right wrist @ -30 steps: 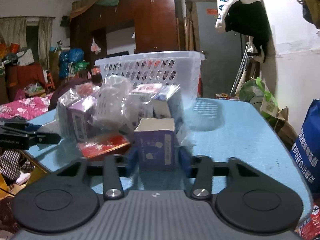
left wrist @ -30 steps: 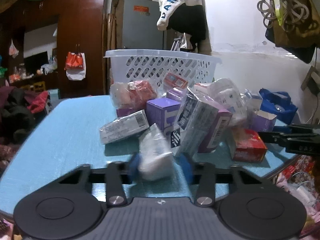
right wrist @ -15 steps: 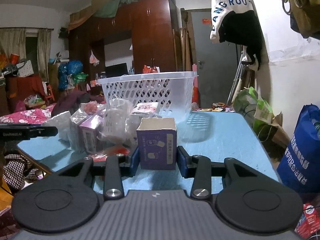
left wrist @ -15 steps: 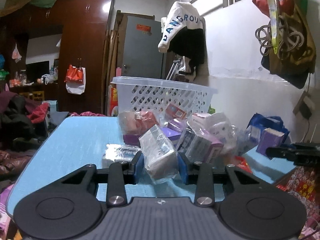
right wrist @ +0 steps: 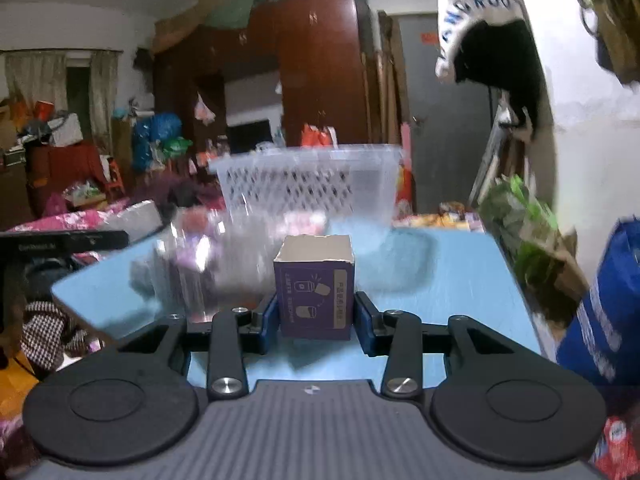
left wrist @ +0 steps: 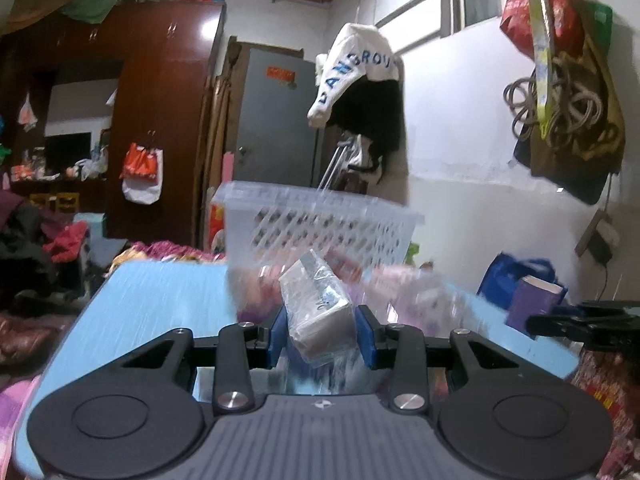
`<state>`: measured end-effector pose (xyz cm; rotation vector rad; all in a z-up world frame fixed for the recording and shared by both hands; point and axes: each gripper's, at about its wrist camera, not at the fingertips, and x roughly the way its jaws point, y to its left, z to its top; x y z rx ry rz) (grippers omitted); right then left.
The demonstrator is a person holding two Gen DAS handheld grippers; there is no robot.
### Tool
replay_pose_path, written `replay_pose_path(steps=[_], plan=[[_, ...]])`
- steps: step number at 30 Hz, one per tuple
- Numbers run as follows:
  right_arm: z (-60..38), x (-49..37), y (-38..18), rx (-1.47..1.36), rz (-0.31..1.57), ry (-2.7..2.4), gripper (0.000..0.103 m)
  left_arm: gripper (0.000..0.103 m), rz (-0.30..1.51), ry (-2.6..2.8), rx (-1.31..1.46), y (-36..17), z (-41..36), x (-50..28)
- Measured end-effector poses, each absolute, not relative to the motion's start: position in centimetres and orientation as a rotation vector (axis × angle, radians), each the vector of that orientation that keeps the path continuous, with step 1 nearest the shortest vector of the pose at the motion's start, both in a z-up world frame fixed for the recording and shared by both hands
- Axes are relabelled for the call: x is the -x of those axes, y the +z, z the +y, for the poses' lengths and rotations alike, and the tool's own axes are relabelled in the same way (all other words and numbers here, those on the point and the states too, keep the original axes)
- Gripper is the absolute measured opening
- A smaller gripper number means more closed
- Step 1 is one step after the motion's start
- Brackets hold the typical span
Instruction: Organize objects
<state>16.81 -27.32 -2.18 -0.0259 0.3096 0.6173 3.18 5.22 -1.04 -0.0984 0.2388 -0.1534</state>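
Left tongs [left wrist: 322,338] clamp a plastic-wrapped packet [left wrist: 318,312] above the blue surface [left wrist: 160,300]; the packet tilts, its long axis leaning up and to the left, its upper end toward the white basket [left wrist: 320,224] beyond. Right tongs [right wrist: 316,324] grip a purple box [right wrist: 314,288] by its sides, upright, its open top up and its printed face toward the camera, held over the surface in front of the basket. A blurred heap of wrapped goods [right wrist: 208,256] lies on the surface between the two tools, just before the basket. A white-and-black garment [left wrist: 360,92] hangs on the wall behind.
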Motion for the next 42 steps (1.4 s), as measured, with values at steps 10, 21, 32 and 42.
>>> replay_pose_path(steps=[10,21,32,42], plan=[[-19.5,-30.9,7.8,0.064,0.245,0.619,0.043,0.041,0.238,-0.151,0.051,8.4,4.7,-17.2],[-16.1,-36.9,6.2,0.116,0.383,0.609,0.045,0.041,0.385,-0.122,0.117,7.2,4.8,-25.9],[-24.4,-26.7,3.2,0.048,0.269,0.646,0.103,0.103,0.165,-0.176,0.136,3.8,7.0,-12.3],[-30.1,-18.6,-5.8,-0.121,0.290,0.614,0.103,0.103,0.172,-0.186,0.119,-3.7,4.9,-2.3]])
